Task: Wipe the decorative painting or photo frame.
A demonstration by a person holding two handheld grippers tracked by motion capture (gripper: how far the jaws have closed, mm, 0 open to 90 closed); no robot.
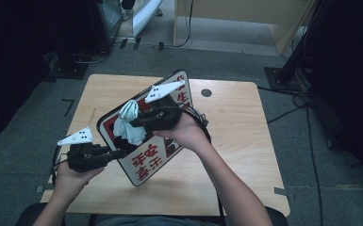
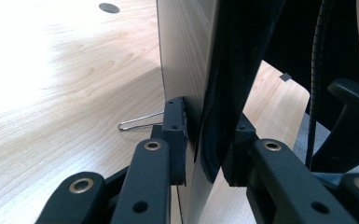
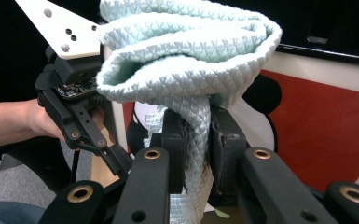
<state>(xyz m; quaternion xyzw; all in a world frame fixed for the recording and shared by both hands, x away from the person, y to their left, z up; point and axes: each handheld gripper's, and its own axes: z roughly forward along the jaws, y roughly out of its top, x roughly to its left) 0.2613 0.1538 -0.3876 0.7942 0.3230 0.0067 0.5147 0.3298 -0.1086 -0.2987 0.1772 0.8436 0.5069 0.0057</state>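
A: Tools first. Left tool [image 2: 204, 140] was clamped on the lower-left edge of the sign board [image 1: 158, 155]; in the left gripper view one jaw pressed the pale back face, the other the dark front rim. Right tool [image 3: 196, 140] was closed on a bunched pale-green cloth [image 3: 186, 56], the fabric pinched between both jaws and ballooning above them.

B: Board position?

A: Held up off the worktop [image 1: 245, 141], tilted, printed face toward the person. White face, black rim, red panels and red characters. Cloth [image 1: 128, 123] lay against the upper-left part of the printed face, touching it, as far as the high view showed.

B: Hands?

A: Left hand [image 1: 73, 176] at the worktop's near-left corner, right hand [image 1: 186, 134] over the middle of the board.

B: Anything else on the worktop?

A: A thin wire clip [image 2: 137, 123] lay flat on the wood just behind the left tool. A round dark hole [image 1: 206, 92] sat near the far edge.
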